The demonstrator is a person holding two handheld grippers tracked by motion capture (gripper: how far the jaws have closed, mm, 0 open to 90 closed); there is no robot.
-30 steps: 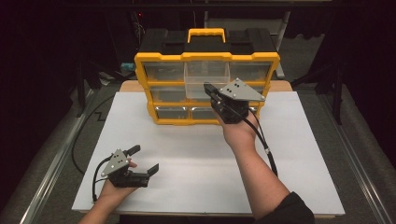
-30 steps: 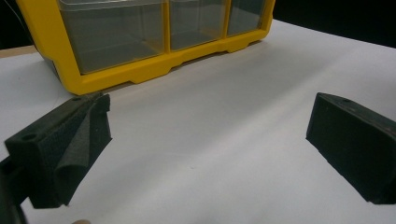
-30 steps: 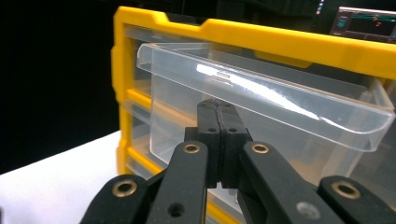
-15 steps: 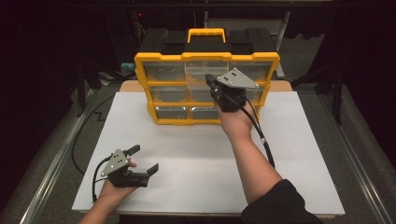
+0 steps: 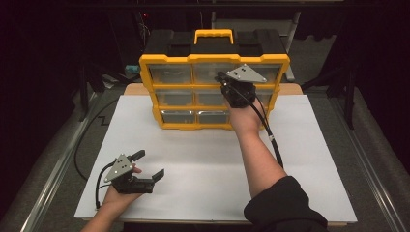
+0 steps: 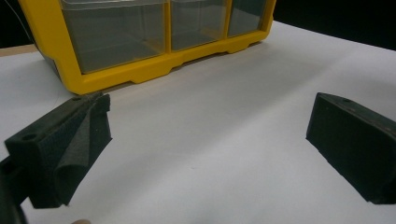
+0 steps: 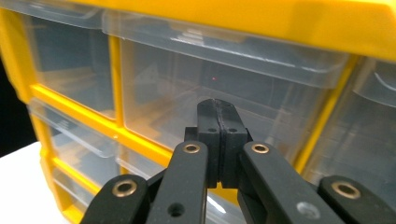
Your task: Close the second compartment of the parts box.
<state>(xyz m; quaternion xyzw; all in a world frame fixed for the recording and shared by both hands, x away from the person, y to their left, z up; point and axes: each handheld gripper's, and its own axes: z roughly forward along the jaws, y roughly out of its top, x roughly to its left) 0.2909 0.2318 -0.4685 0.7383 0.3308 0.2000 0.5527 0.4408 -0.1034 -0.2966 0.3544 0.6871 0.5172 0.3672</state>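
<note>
The person's left hand point(image 5: 118, 193) comes in from the bottom left of the high view, palm up under the left claw point(image 5: 147, 164), low and near the person's edge. Its two black jaws stand wide apart, one pointing up and to the right, the other farther right, with the grey three-cornered plate on top and a cable looping off its left side. In the left claw view the jaws sit at opposite edges with nothing between them.

The right forearm reaches forward, a dark sleeve at the elbow. The right hand point(image 5: 245, 118) holds the right claw point(image 7: 220, 122) raised, jaws pressed together, pads touching, gripping nothing, cable trailing along the arm.
</note>
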